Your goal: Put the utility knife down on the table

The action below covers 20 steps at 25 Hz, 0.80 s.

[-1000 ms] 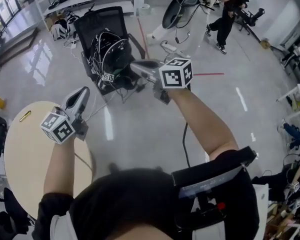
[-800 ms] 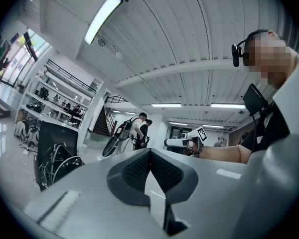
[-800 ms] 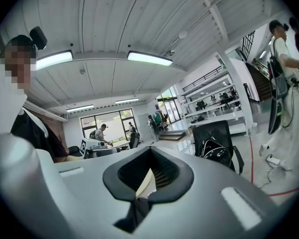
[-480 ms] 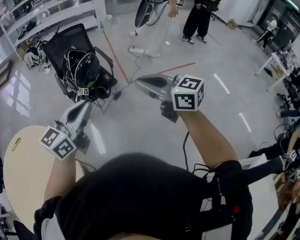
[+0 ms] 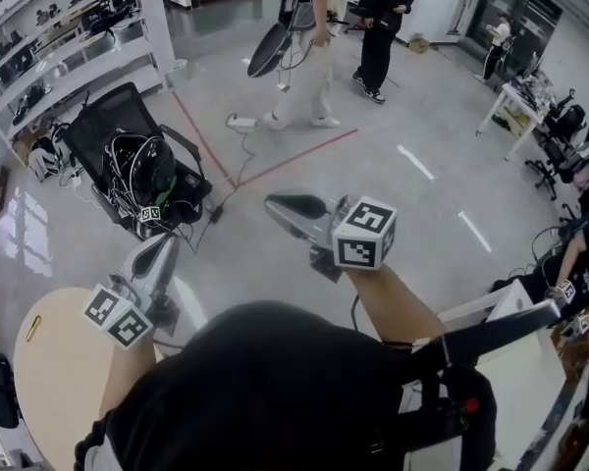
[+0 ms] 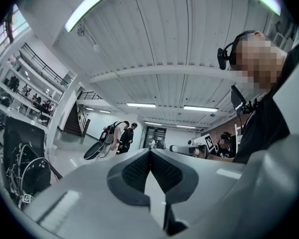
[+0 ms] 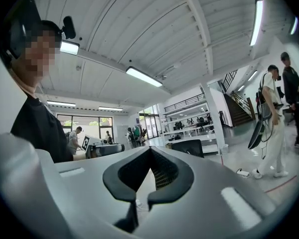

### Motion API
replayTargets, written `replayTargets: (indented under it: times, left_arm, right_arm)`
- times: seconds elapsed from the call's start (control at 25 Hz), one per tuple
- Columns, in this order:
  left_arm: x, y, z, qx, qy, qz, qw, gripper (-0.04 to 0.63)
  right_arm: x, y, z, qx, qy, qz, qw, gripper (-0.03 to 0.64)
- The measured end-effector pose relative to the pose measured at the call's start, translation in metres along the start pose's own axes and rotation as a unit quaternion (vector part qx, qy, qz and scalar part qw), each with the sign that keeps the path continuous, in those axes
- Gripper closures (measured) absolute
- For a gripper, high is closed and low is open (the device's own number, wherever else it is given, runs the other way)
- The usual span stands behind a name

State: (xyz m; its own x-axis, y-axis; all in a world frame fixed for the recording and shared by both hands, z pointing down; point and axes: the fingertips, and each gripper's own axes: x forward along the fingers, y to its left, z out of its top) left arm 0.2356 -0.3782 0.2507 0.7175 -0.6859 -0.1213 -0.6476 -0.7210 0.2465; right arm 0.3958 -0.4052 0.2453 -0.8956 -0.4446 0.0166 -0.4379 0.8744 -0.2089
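Above grey floor point(image 5: 442, 135), left hand-held gripper point(image 5: 166, 245) and right hand-held gripper point(image 5: 275, 204) are closed, empty.

Glossy floor point(image 5: 422, 199), matt pale table point(image 5: 54, 381), smooth grey plastic left gripper point(image 6: 150, 152)

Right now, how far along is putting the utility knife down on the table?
Looks done: a small yellow thing, likely the utility knife, lies on the round table. In hand: nothing; the left hand-held gripper and right hand-held gripper are both shut and empty, away from the knife. Left: nothing that I can see.
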Motion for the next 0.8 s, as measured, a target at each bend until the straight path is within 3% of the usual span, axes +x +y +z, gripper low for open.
replayTargets:
  times: [0.32, 0.8]
  left_arm:
    - [-0.004, 0.003, -0.008, -0.02, 0.001, -0.002, 0.9998, 0.597]
    - [-0.013, 0.018, -0.002, -0.027, -0.014, 0.015, 0.9994, 0.597]
  right_arm:
    - [0.001, 0.001, -0.017, -0.013, 0.018, -0.013, 1.0, 0.604]
    - [0.023, 0.006, -0.013, -0.034, 0.031, 0.013, 0.999, 0.604]
